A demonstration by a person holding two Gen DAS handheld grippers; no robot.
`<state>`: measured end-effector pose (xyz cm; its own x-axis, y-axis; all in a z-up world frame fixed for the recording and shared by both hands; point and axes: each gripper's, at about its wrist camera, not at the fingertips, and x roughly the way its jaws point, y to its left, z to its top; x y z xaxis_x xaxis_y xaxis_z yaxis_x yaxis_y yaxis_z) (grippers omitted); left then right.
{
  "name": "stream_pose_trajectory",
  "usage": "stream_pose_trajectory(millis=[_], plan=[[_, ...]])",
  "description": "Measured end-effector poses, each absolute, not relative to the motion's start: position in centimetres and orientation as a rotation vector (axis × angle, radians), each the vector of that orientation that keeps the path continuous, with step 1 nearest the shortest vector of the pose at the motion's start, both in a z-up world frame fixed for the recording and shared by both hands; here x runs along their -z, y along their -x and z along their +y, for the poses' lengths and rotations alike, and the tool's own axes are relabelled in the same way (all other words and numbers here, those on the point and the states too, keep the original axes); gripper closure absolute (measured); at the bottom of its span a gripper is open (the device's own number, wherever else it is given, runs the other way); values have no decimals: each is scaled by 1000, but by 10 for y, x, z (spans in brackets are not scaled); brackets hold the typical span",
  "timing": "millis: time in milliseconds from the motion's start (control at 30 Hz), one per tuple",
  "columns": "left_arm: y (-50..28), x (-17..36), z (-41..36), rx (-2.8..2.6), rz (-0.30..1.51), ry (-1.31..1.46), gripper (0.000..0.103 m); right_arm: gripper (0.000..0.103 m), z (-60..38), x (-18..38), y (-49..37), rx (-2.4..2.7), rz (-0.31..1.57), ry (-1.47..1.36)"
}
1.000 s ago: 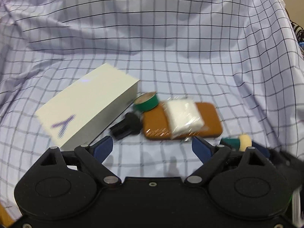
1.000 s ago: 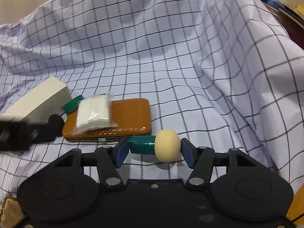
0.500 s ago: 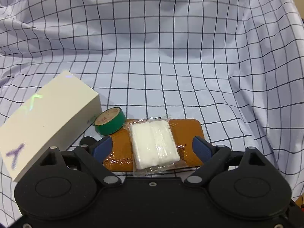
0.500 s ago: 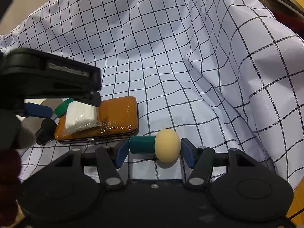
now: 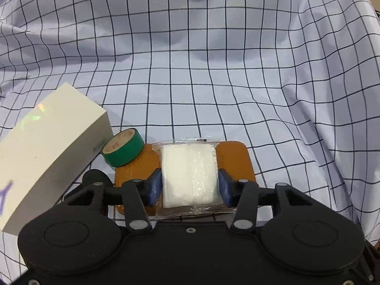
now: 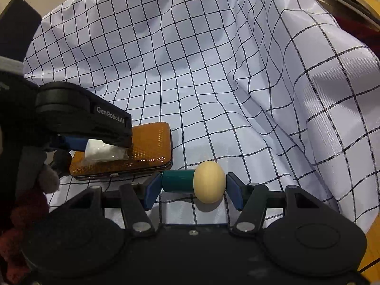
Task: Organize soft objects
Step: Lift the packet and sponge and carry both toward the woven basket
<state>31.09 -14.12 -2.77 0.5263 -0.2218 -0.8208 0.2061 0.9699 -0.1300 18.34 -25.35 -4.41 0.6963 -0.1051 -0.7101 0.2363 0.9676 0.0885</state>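
A white soft packet in clear wrap lies on a brown case. My left gripper is shut on it, one blue pad pressing each long side. In the right wrist view the same packet shows under the left gripper's black housing, on the case. My right gripper is shut on a toy with a green stem and a cream round head, held lengthwise between the pads just above the checked cloth.
A green tape roll leans between the case and a large white box at the left. A black object sits beside the case. A red knit sleeve fills the left edge. The cloth rises in folds at the back and right.
My left gripper came forward and down over the brown case, then shut on the white packet. The right gripper kept still with the toy in it.
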Motion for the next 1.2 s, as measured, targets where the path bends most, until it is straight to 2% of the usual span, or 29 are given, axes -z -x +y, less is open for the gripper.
stream_pose_trajectory(millis=[300,667,1200], plan=[[-277,-5,-111,260,925,46,55,44,-246,21,-161,180,738,-171],[-190,-38,-52,205,884,44,55,44,-219,-25,-88,87,654,-161],[-81,-34,-7,127,866,104,55,44,-187,-40,18,-71,626,-173]])
